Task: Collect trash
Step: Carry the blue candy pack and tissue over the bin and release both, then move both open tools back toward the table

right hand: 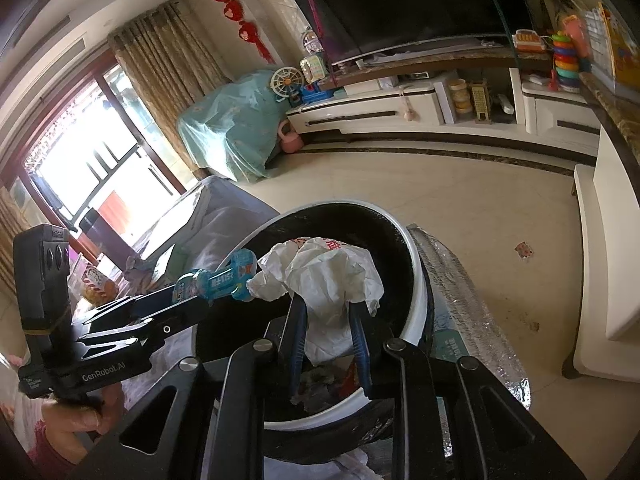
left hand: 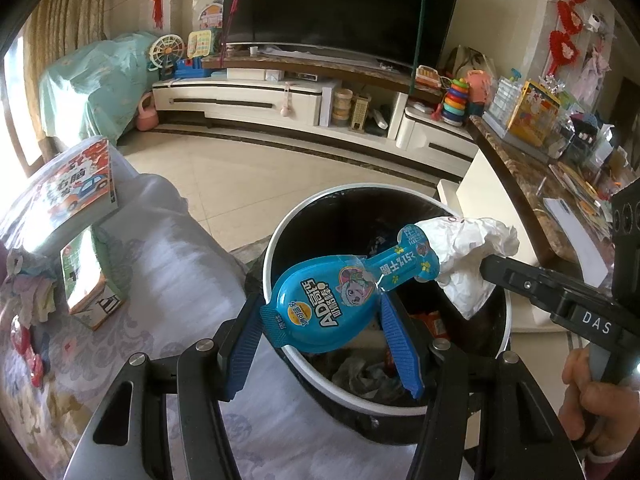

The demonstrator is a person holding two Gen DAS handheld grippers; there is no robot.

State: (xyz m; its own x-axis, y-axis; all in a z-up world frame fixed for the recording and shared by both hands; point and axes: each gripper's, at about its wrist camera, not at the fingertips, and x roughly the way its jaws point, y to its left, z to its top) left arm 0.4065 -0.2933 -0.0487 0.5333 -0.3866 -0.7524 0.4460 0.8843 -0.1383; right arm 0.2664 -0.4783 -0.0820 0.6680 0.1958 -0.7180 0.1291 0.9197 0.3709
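the left gripper [left hand: 320,320] holds one glossy blue plastic wrapper [left hand: 336,300], shaped like a round paddle with a narrow neck, its two ribbed blue pads [left hand: 402,344] pressed on either side of the rounded end; the wrapper hangs over the near rim of the trash bin [left hand: 280,236], its neck reaching toward the middle of the opening; the right gripper [right hand: 326,312] is clamped narrow on one crumpled white plastic bag [right hand: 332,276], thin and creased with a little red print, held above the bin's mouth with its loose end hanging down between the fingers; in the left wrist view the bag touches or just overlaps the tip of the wrapper's neck; the bin is round, one only, with a smooth white rim and a dark liner, and inside lie several rumpled scraps, grey and red, too tangled to count; it stands on pale glossy floor tiles [left hand: 240,176] beside a patterned lilac cloth [left hand: 168,280]; two printed cardboard boxes [left hand: 76,196] rest on that cloth, one on top of the other; a hand [left hand: 600,400] grips the right gripper's handle.
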